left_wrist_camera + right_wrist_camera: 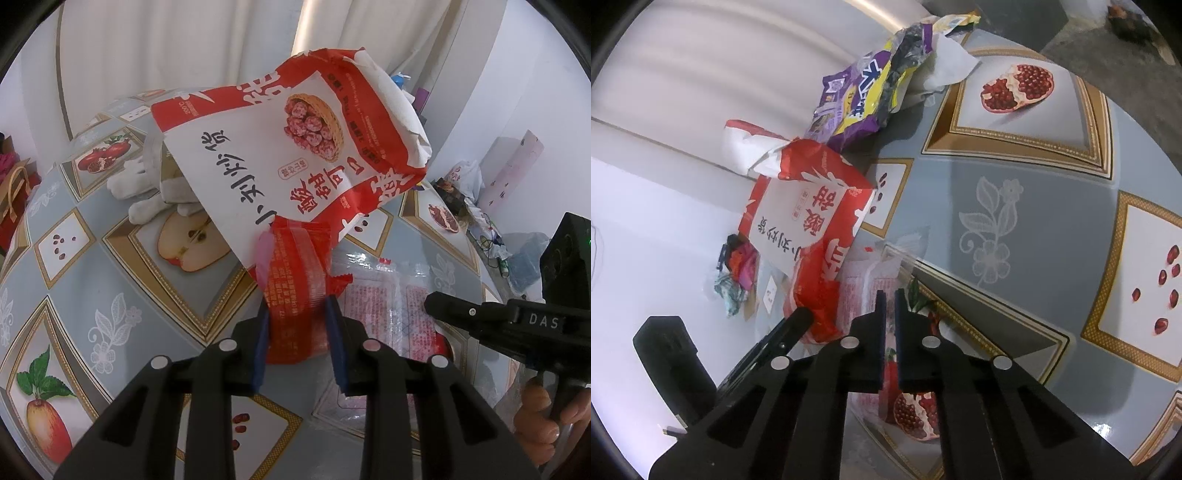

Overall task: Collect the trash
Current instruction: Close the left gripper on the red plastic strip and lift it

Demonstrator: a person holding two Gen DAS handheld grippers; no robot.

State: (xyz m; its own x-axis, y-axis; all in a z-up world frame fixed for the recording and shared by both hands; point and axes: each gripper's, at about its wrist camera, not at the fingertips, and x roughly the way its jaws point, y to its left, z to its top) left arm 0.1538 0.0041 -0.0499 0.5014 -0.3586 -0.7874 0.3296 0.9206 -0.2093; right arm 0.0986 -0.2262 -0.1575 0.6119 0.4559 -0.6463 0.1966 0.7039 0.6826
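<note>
Red-and-white snack bag (291, 155) sits tilted up in the left gripper (297, 314), pads pinched on its red lower end, over the fruit-print tablecloth (92, 280). White gloves (147, 192) lie just behind it. Clear wrapper (384, 302) w/ red print lies flat beside the bag; the right gripper (890, 295) is pinched shut on its edge. Purple-yellow packet (864, 96) and crumpled paper (949, 62) crowd the table's far edge. Open cloth to the right of the right gripper.
</note>
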